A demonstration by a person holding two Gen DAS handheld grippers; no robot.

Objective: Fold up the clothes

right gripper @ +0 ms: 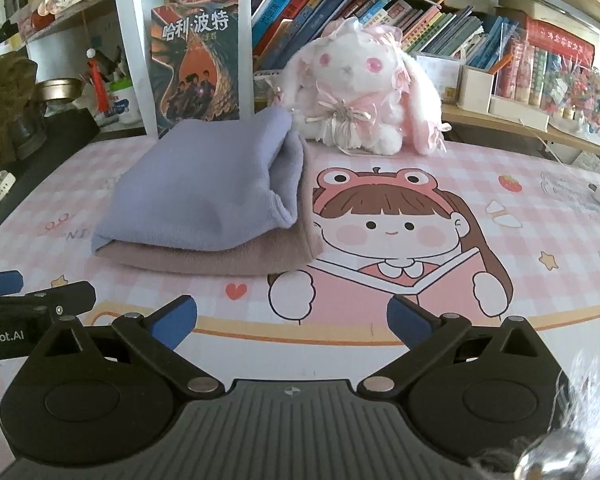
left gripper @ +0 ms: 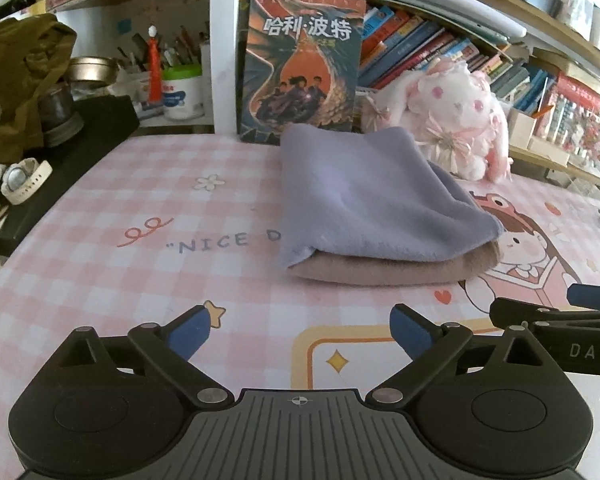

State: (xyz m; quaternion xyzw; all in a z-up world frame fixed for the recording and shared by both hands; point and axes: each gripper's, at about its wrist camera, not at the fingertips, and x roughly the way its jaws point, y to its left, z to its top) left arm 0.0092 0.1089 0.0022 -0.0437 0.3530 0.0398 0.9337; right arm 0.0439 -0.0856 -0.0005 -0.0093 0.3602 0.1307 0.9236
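Observation:
A folded lavender cloth [left gripper: 364, 200] lies on top of a folded beige-pink cloth [left gripper: 380, 270] on the pink checked desk mat [left gripper: 120, 280]. The stack also shows in the right wrist view, lavender [right gripper: 204, 196] over beige [right gripper: 228, 260]. My left gripper [left gripper: 300, 334] is open and empty, a short way in front of the stack. My right gripper [right gripper: 292, 322] is open and empty, in front of the stack and to its right. Each gripper shows at the edge of the other's view: the right gripper [left gripper: 560, 312] and the left gripper [right gripper: 28, 300].
A white-and-pink plush rabbit [right gripper: 360, 92] sits behind the stack. A book [left gripper: 304, 68] stands upright against the shelf post. Shelves with books [right gripper: 420, 28] run along the back. A black pad with a white watch [left gripper: 22, 180] and jars lies at the left.

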